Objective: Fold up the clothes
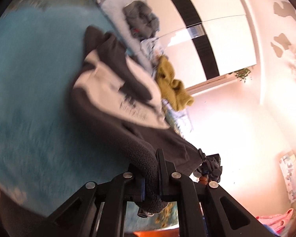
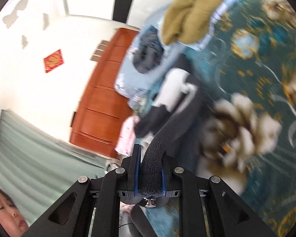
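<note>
A: What does the left gripper (image 1: 151, 169) have?

B: Its jaws are clamped on a rolled edge of the dark fleece garment (image 1: 108, 106). The fabric bulges out between the two fingers and spills below them.

A: And the right gripper (image 2: 150, 167)?

B: The same: pinched tight on another thick fold of that garment (image 2: 173, 102), squeezed between the blue pads (image 2: 136, 175).

A: Where does the garment sit?

B: It hangs stretched from both grippers, above the teal bed cover (image 1: 29, 75). The left view shows a pale panel with blurred dark print on it, framed by dark grey cloth. The right view shows white and dark patches running away from the fingers.

A: Anything else on the bed?

B: A crumpled mustard-yellow garment (image 1: 172, 85) lies just beyond the held one, on a light blue sheet (image 2: 128, 75). Farther along that sheet sits a grey bundle (image 1: 141, 18). Something pink (image 1: 274, 220) shows low at the edge of the left view.

A: The room?

B: A wooden wardrobe (image 2: 106, 96) stands against a white wall, with a red square decoration (image 2: 53, 60) beside it. Both views are motion-blurred.
</note>
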`<state>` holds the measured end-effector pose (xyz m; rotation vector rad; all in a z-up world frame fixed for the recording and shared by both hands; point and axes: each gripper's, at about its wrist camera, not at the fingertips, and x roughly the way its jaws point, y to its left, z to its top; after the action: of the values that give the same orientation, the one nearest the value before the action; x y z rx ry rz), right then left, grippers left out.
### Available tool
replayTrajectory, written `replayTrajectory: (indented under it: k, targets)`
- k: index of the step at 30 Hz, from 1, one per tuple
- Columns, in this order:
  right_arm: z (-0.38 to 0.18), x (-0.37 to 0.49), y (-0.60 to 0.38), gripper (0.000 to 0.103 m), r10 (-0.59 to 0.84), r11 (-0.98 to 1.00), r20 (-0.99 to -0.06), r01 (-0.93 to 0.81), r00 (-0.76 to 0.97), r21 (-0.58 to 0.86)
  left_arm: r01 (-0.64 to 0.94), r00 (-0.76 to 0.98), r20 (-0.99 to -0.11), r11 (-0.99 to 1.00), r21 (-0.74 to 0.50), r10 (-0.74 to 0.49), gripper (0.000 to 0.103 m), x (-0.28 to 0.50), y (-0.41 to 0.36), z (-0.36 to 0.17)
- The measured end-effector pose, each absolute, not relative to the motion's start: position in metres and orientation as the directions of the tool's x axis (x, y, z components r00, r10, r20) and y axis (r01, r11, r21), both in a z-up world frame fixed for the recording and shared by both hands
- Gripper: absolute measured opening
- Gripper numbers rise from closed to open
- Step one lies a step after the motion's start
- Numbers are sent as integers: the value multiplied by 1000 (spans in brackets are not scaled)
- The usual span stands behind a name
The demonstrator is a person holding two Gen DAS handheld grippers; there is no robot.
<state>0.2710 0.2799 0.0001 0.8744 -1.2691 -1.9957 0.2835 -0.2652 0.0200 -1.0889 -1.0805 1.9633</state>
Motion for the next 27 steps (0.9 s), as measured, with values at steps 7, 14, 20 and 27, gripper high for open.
replayTrajectory:
  k: [7,14,20,27]
  targets:
    - [41,169,271,17,-755,-289,-98,196,-648,937,-108,-554,-317,-445,-889,769,9,183,-284,59]
    - [20,40,250,17,-704,-325,-236,9,-670,946,86,-589,-407,-447,-890,698,9,74,-306,19]
    - [-44,-24,235,21,-669,-368,-406,-198,-622,909,247,-574,-463,-397,-884,675,13,34,-318,-56]
    - [-60,-40,239,25,-650,-418,-457,-217,-607,882,273,-592,-341,-217,-937,730,25,26,-331,-87]
